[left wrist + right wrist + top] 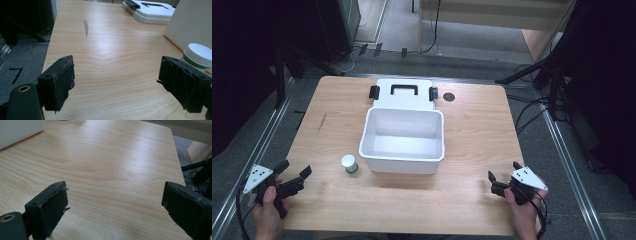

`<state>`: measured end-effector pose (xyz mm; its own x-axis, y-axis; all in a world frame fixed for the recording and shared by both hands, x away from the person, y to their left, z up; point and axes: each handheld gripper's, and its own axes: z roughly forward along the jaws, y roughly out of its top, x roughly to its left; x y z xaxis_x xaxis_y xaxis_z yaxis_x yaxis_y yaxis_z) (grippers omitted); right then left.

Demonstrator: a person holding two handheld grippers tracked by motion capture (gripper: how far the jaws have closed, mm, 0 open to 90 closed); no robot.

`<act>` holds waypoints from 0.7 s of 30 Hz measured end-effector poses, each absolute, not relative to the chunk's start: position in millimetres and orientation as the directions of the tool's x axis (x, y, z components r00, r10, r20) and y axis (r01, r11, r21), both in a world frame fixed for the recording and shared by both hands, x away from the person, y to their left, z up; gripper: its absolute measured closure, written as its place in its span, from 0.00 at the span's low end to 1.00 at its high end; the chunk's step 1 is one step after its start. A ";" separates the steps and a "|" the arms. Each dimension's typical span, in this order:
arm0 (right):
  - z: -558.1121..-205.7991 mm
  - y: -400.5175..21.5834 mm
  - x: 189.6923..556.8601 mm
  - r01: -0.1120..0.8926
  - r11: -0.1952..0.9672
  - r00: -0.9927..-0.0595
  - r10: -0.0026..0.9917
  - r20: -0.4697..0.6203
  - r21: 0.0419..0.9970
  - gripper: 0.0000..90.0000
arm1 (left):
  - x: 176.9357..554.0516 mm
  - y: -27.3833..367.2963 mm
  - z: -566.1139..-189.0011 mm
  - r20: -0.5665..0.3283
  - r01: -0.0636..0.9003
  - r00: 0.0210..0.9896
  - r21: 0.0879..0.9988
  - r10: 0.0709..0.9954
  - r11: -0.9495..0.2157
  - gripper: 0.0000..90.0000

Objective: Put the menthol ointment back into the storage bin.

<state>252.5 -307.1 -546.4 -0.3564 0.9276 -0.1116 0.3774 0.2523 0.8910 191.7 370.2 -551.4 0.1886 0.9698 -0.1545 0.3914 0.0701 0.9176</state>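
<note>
Both jaws spread — left hand-held gripper (294, 170) near small jar (349, 163).

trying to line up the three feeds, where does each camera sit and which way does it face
High view: above the person's side, looking forward and down on the table; both hands, left tool and right tool show at the bottom.
Left gripper view: rides the left tool, facing the small white jar, bin and lid; its open jaws show.
Right gripper view: rides the right tool, facing bare table; open jaws show.
Shared: all three see the bin.
</note>
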 end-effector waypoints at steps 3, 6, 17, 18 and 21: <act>-546.4 -307.3 252.4 0.377 0.252 -0.358 0.927 -0.111 0.891 0.08 | 194.4 370.7 -551.3 -0.178 0.405 0.204 0.910 0.963 0.083 0.16; -546.4 -307.1 252.3 0.375 0.252 -0.358 0.927 -0.111 0.892 0.07 | 197.5 371.6 -550.3 -0.219 0.411 0.199 0.904 0.955 0.122 0.16; -546.4 -307.2 252.2 0.374 0.250 -0.358 0.927 -0.109 0.893 0.08 | 206.5 357.7 -524.7 -0.163 0.505 0.312 0.863 0.936 -0.018 0.16; -546.4 -307.2 252.3 0.374 0.249 -0.358 0.927 -0.108 0.893 0.08 | 208.1 354.0 -520.5 -0.159 0.510 0.328 0.859 0.931 -0.032 0.16; -546.4 -307.2 252.2 0.374 0.251 -0.359 0.927 -0.110 0.893 0.08 | 212.3 343.7 -511.4 -0.109 0.517 0.368 0.849 0.924 -0.106 0.16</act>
